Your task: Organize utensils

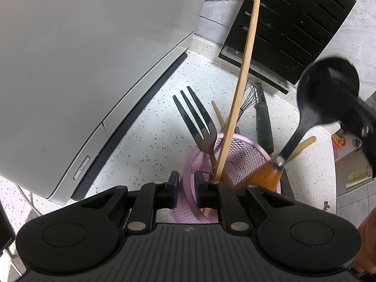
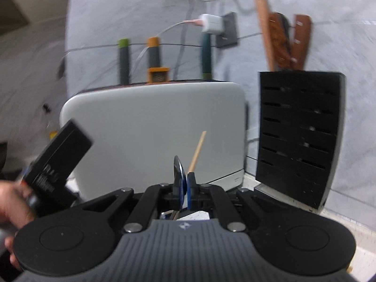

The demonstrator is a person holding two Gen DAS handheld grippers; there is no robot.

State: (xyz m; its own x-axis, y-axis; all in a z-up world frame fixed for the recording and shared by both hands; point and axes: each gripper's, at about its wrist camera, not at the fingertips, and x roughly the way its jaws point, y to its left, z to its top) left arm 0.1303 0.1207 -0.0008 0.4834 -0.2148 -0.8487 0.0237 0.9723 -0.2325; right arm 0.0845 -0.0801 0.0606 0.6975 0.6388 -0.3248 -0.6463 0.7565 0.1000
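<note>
A pink mesh holder (image 1: pixel 237 148) stands on the speckled counter, and my left gripper (image 1: pixel 186 188) is shut on its near rim. Upright in the holder are a steel fork (image 1: pixel 199 127) and a long wooden stick (image 1: pixel 242 80). A black ladle (image 1: pixel 329 89) is upside down, with its orange wooden handle (image 1: pixel 265 176) inside the holder and its bowl up. My right gripper (image 1: pixel 357 117) comes in from the right, shut on the bowl. In the right wrist view the ladle's thin edge (image 2: pixel 178 169) sits between the blue pads of the right gripper (image 2: pixel 184 183).
A white appliance (image 1: pixel 82 70) fills the left. A black knife block (image 1: pixel 293 28) leans at the back right. Behind the holder, a whisk (image 1: pixel 252 96) and a green-handled tool (image 1: pixel 264 127) lie on the counter (image 1: pixel 152 122). A hand (image 2: pixel 14 197) holds the left gripper.
</note>
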